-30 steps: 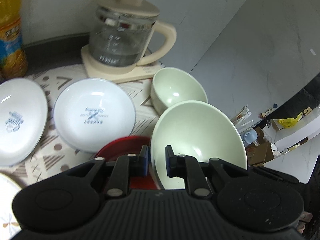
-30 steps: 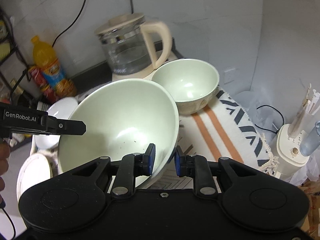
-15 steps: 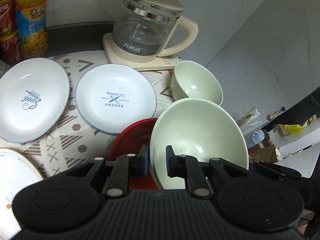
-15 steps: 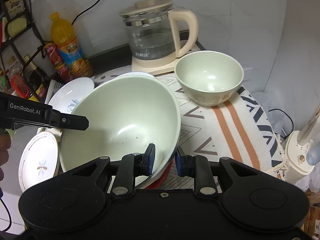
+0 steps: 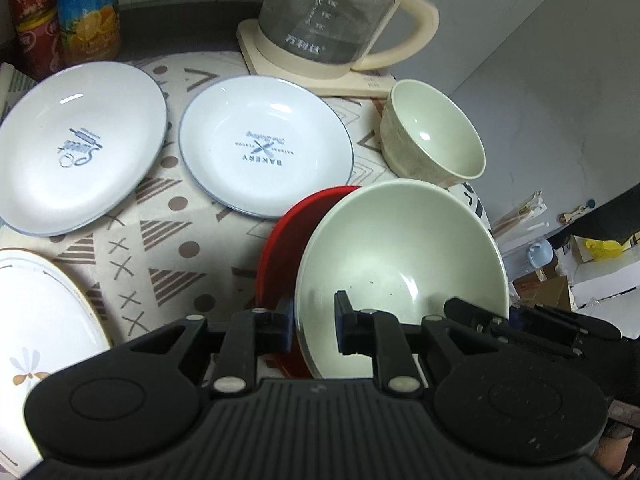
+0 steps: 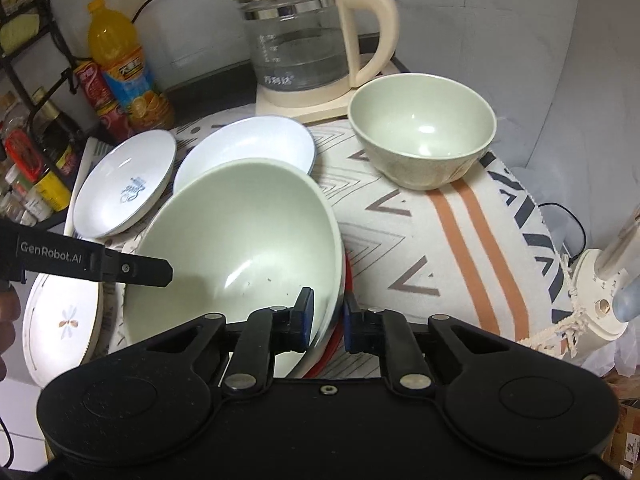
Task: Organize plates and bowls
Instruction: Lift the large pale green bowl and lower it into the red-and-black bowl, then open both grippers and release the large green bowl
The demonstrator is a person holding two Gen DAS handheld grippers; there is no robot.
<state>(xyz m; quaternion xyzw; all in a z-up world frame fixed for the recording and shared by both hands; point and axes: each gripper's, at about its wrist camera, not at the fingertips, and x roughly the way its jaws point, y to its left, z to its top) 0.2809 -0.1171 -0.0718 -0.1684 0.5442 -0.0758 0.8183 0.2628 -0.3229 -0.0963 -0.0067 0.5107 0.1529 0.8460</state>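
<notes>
A large pale green bowl (image 5: 400, 256) (image 6: 240, 240) is held tilted over a red plate (image 5: 280, 248) (image 6: 347, 280). My left gripper (image 5: 312, 328) is shut on the bowl's near left rim. My right gripper (image 6: 326, 322) is shut on its right rim. A smaller green bowl (image 5: 432, 136) (image 6: 422, 136) stands upright beyond, near the kettle. Two white plates with blue print (image 5: 264, 144) (image 5: 76, 144) lie on the patterned cloth, also in the right wrist view (image 6: 248, 144) (image 6: 124, 184). A white plate with a flower (image 5: 36, 320) (image 6: 60, 320) lies at the near left.
A glass kettle with a cream handle (image 5: 336, 20) (image 6: 308, 36) stands at the back. An orange juice bottle (image 6: 120, 60) and a red can (image 5: 36, 32) stand at the back left beside a spice rack (image 6: 28, 140). The table's right edge drops off past the striped cloth (image 6: 480, 240).
Both grippers have moved down and back with the large bowl, bringing it low over the red plate. More of the plates at the left has come into view.
</notes>
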